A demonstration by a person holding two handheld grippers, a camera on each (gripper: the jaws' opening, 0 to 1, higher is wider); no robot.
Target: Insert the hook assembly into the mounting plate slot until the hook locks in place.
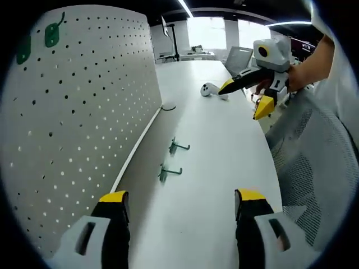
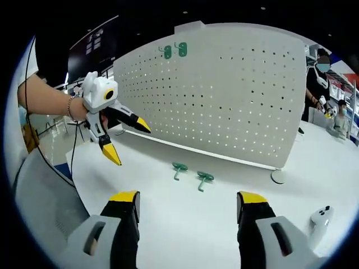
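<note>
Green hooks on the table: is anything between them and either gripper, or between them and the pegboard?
Nothing visible. The two green hooks lie on bare white table; the right gripper, the left gripper and the pegboard all have open paths.

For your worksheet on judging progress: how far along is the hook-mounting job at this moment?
Done: two green hooks already hang near the top of the pegboard. In hand: nothing; the left gripper and right gripper hang open above the table. Left: two more hooks lie on the table in front of the board, not yet picked up or inserted.
</note>
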